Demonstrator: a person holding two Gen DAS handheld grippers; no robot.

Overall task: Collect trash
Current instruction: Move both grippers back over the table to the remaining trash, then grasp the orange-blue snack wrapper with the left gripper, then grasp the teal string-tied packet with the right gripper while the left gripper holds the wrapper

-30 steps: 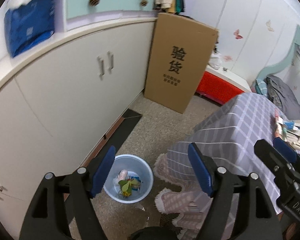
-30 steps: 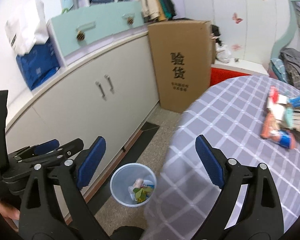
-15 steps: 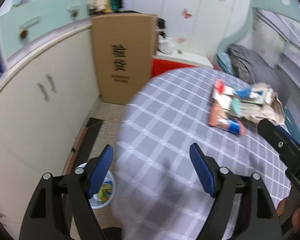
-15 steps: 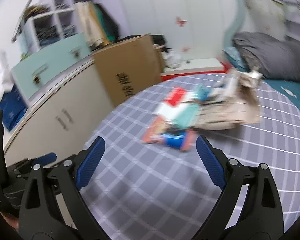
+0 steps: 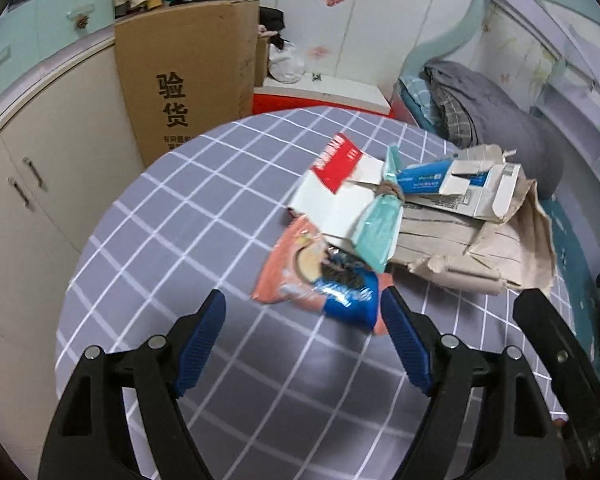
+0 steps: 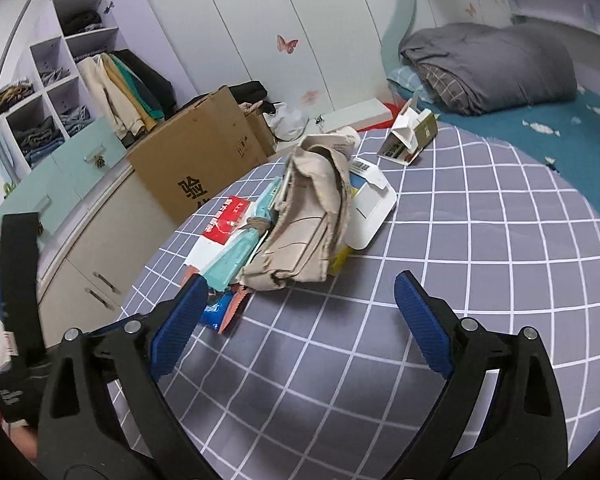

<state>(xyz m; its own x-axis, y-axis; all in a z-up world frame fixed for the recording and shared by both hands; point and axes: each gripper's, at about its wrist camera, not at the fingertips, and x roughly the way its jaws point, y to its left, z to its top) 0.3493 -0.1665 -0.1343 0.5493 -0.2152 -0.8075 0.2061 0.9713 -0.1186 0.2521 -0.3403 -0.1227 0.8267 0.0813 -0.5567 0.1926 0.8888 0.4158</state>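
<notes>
A pile of trash lies on the round table under a grey checked cloth [image 5: 204, 240]. It holds a pink and blue snack wrapper [image 5: 320, 276], a red and white box [image 5: 340, 184], a teal packet [image 5: 380, 228], a toothpaste box [image 5: 460, 184] and torn brown paper [image 5: 480, 248]. My left gripper [image 5: 303, 302] hangs open just short of the snack wrapper, holding nothing. My right gripper [image 6: 300, 285] is open and empty too, right in front of the brown paper [image 6: 304, 224]. A small carton [image 6: 410, 136] lies apart at the table's far edge.
A tall cardboard box [image 5: 188, 76] leans on the white cabinet [image 5: 40, 168] to the left of the table. A bed with a grey blanket [image 6: 492, 68] is beyond the table on the right. A red storage box [image 5: 300, 102] sits behind the table.
Both views swung away from the blue bin on the floor by the cabinet, over to the table top and the trash pile. Both grippers stayed open and empty.
</notes>
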